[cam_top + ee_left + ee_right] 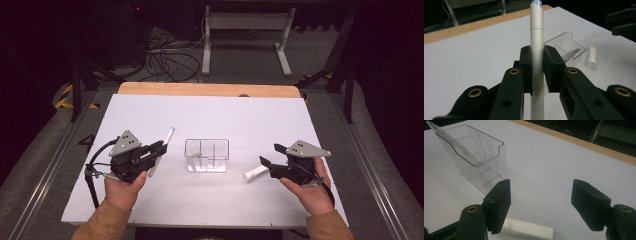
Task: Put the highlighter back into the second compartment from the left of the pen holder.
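Left claw point(161, 148), held in the person's left hand point(122, 189) over the left part of the white counter point(150, 210) — pinching a white pen point(162, 150). In the left gripper view the two black jaws press on the pen's barrel point(537, 62) from both sides, with the pen running straight up between them and its capped end pointing away toward the far edge. In the high view the pen slants up and to the right, lifted off the surface as far as can be judged.

Centre of the counter — a clear plastic holder point(206, 155) with inner dividers stands upright. A thin clear item leans inside it; in the right gripper view it point(447, 137) rests against the holder's upper rim point(499, 145). What this item is cannot be told.

Right of the holder, a short white tube point(255, 173) lies flat on the counter, apart from the holder. The right claw point(265, 161), in the person's right hand point(312, 192), sits just over it with jaws spread and nothing gripped. In the right gripper view the tube point(526, 231) lies below and partly behind the left-hand jaw, not between the pads; contact with that jaw cannot be told
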